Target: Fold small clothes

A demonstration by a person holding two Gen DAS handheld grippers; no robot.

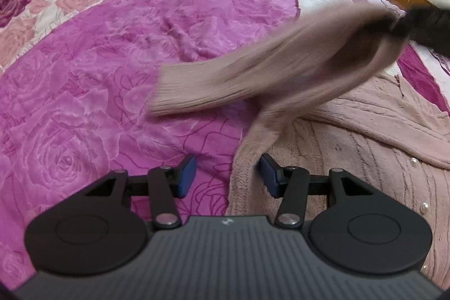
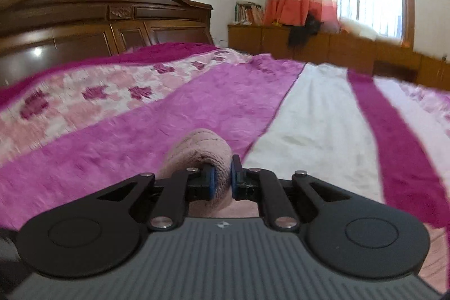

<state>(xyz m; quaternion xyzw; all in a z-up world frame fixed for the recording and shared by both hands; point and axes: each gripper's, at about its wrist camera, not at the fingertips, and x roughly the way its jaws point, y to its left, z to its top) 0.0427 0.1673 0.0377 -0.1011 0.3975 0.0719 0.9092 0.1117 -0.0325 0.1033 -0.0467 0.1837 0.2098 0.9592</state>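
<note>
Here the pink knitted cardigan (image 1: 351,148) lies on the bed, on the magenta rose-pattern blanket (image 1: 98,108), toward the blanket's near right part as the left wrist camera sees it. The left gripper (image 1: 227,176) hangs just above the cardigan's left edge with its two fingers wide apart and nothing between them; the blue pad of the right-hand finger (image 1: 268,173) is over the fluffy knit, while the other pad (image 1: 187,173) is over the bare blanket. The cardigan's sleeve (image 1: 239,80) is lifted off the blanket and stretches in the air, blurred, from its ribbed cuff (image 1: 168,94) up to the right, where the right gripper (image 1: 416,24) appears only as a dark blurred shape at its end. In the right wrist camera, the right gripper (image 2: 221,180) has its fingers pressed together on a thick fold of the sleeve (image 2: 197,151), which bulges out as a soft rounded roll ahead of the blue pads. The knit is plush and fuzzy, with cable-like vertical ridges on the body and small pearl buttons (image 1: 424,206) along the right side. The blanket is velvety, with embossed roses, and beside it run a white stripe (image 2: 315,117) and a dark magenta stripe (image 2: 393,137). A carved wooden headboard (image 2: 112,18) stands at the far end of the bed.
</note>
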